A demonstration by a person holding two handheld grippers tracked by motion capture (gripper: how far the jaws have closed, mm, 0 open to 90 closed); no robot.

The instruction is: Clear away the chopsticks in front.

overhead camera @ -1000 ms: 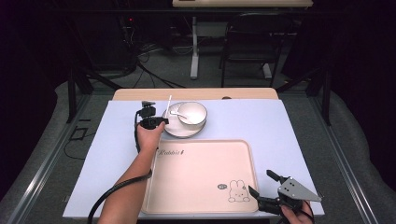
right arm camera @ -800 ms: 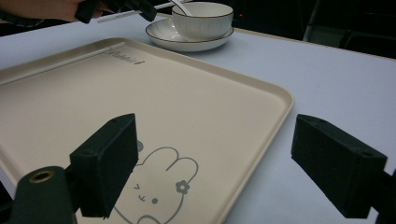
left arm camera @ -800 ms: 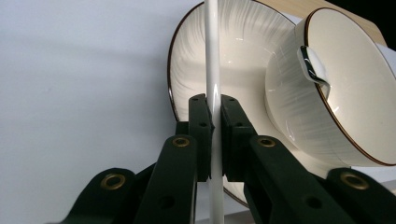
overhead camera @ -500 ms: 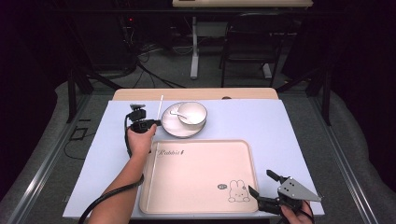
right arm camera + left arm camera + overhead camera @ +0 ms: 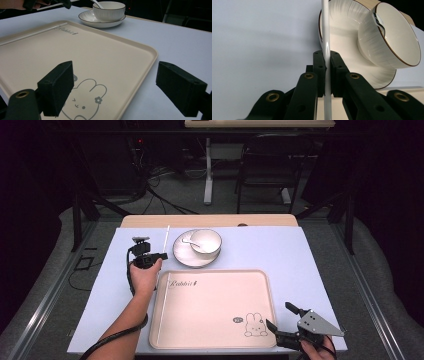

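The tray (image 5: 210,310) is cream with a grey rabbit drawing (image 5: 255,324) and dark script; the bowl (image 5: 205,241) and ribbed plate (image 5: 186,254) are white with thin brown rims; the chopstick (image 5: 326,37) is white; the table cover (image 5: 300,265) is pale lavender; both grippers' pads are black.

High view: overhead, facing forward and down, far. Left gripper view: close, along its jaws toward the bowl (image 5: 392,37). Right gripper view: low across the tray (image 5: 140,50); bowl shared.
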